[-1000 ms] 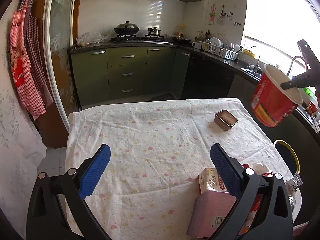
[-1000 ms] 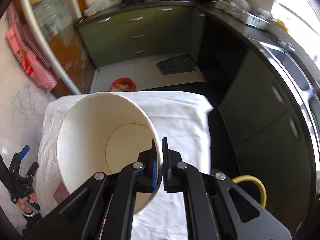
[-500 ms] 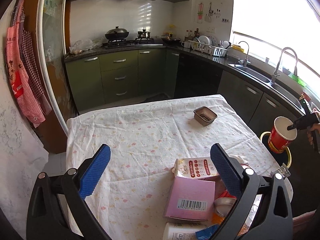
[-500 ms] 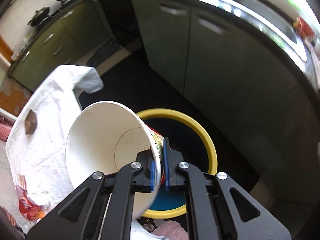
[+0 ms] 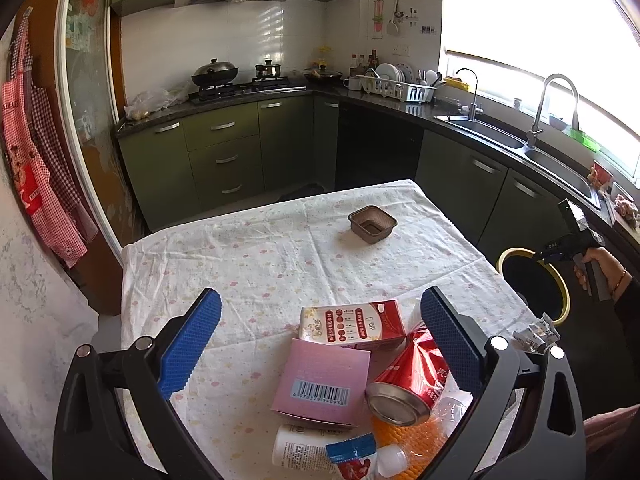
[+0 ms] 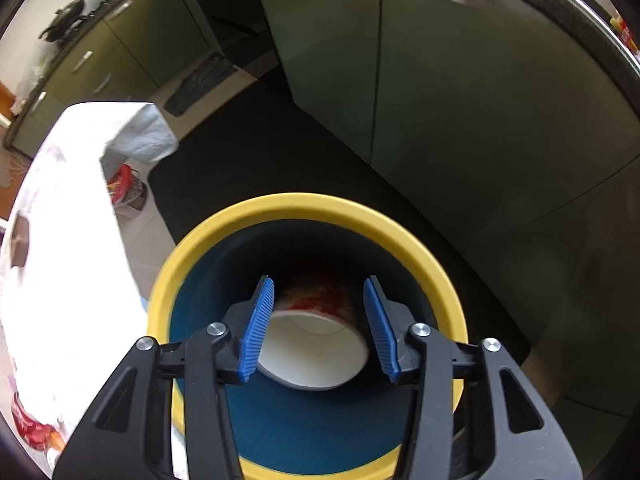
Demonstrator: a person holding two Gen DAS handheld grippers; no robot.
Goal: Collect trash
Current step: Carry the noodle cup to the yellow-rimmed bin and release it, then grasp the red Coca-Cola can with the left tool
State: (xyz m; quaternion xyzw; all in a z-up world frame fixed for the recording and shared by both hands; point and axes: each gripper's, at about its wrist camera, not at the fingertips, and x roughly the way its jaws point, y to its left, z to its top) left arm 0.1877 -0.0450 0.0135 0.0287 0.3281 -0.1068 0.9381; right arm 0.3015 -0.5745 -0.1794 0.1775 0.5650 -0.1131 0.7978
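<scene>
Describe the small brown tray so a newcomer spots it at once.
Start at the table with the floral cloth, in front of the green kitchen cabinets. The small brown tray sits alone near its far edge, towards the sink side. It is a square, empty dish, well apart from the cluster of cartons, can and bottles at the near edge.

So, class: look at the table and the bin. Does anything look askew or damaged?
Yes. The cup lies on its side inside the bin. On the table, a dented can lies tipped among boxes piled at the near edge.
</scene>
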